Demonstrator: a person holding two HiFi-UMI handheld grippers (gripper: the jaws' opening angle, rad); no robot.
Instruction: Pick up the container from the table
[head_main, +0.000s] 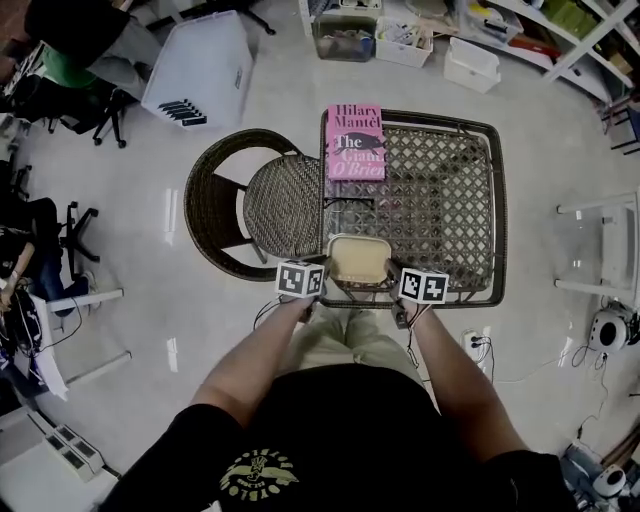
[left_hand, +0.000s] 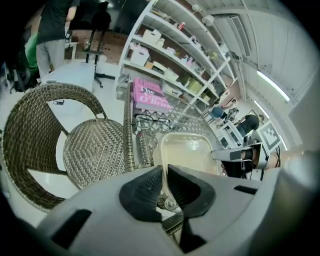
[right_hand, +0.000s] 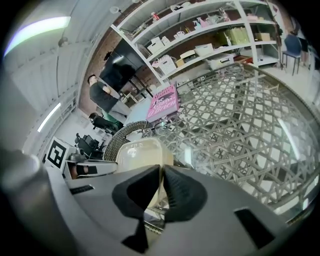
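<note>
A pale, translucent rectangular container (head_main: 358, 260) sits at the near edge of the glass-topped wicker table (head_main: 450, 200). My left gripper (head_main: 324, 281) is shut on its left rim and my right gripper (head_main: 393, 283) on its right rim. In the left gripper view the thin rim runs between the black pads of the left gripper (left_hand: 165, 172), with the container (left_hand: 185, 150) beyond. The right gripper (right_hand: 161, 172) view likewise shows the container (right_hand: 140, 152) edge pinched. Whether it still rests on the glass I cannot tell.
A pink book (head_main: 356, 141) lies at the table's far left corner, with a pair of glasses (head_main: 350, 205) between it and the container. A round wicker chair (head_main: 260, 205) stands against the table's left side. Shelves and boxes line the far wall.
</note>
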